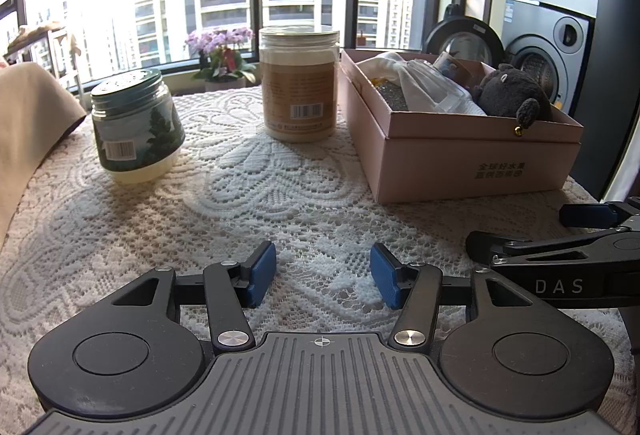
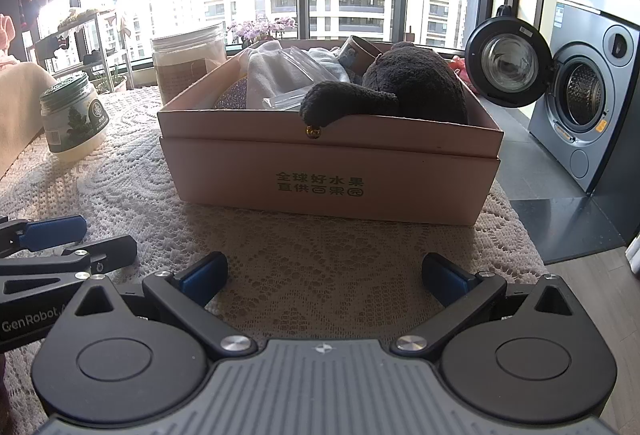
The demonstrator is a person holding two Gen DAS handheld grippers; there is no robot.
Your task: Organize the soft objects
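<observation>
A pink cardboard box (image 2: 332,171) (image 1: 472,159) stands on the lace tablecloth. Inside it lie a dark grey plush toy (image 2: 404,87) (image 1: 508,91) with one limb hanging over the front rim, a white cloth (image 2: 268,75) (image 1: 384,65), a clear plastic bag (image 2: 296,75) (image 1: 436,79) and a glittery item (image 2: 232,99). My left gripper (image 1: 323,273) hovers open over bare tablecloth, left of the box. My right gripper (image 2: 325,277) is open in front of the box, with nothing between its blue pads. Each gripper shows at the edge of the other's view.
A green-lidded jar (image 1: 134,125) (image 2: 74,119) and a taller clear jar with a brown label (image 1: 298,83) (image 2: 188,61) stand on the table. A beige cloth (image 1: 28,131) drapes at the left. A washing machine (image 2: 588,103) with its door open stands at the right, beyond the table edge.
</observation>
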